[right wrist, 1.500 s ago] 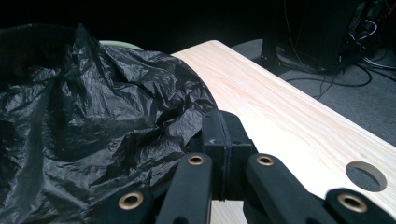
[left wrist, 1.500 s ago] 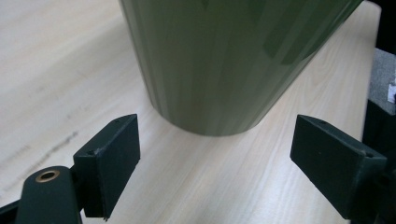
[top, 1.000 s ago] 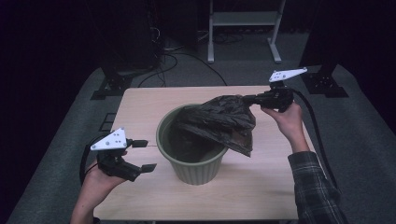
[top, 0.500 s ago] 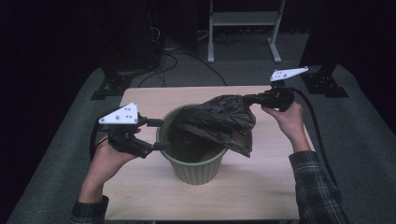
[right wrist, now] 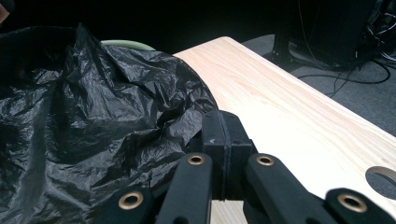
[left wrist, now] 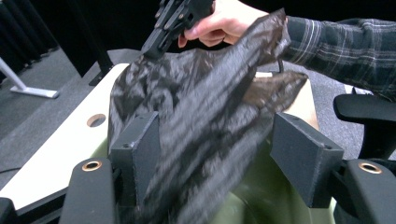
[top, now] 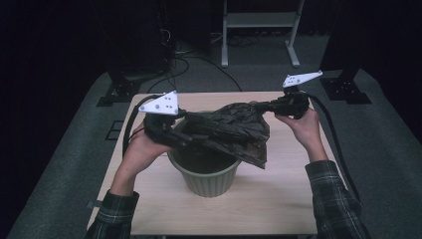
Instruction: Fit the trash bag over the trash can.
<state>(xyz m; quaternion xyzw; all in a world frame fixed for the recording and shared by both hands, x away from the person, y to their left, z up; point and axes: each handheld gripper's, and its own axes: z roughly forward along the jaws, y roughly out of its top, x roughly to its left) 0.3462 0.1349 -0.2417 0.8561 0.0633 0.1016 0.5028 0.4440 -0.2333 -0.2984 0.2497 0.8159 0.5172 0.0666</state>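
The left tool has swung up from the worktop to the black bag draped over the green bin — jaws closing around but not yet gripping it — while the right tool pinches its far edge, ready for spreading.

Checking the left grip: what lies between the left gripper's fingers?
Black bin bag film hangs between the left gripper's fingers, seen in its own view.

Overhead light brightens the pale table while the room beyond stays nearly black. Motion blur smears the black bag in the left gripper view; the right gripper view is crisp.
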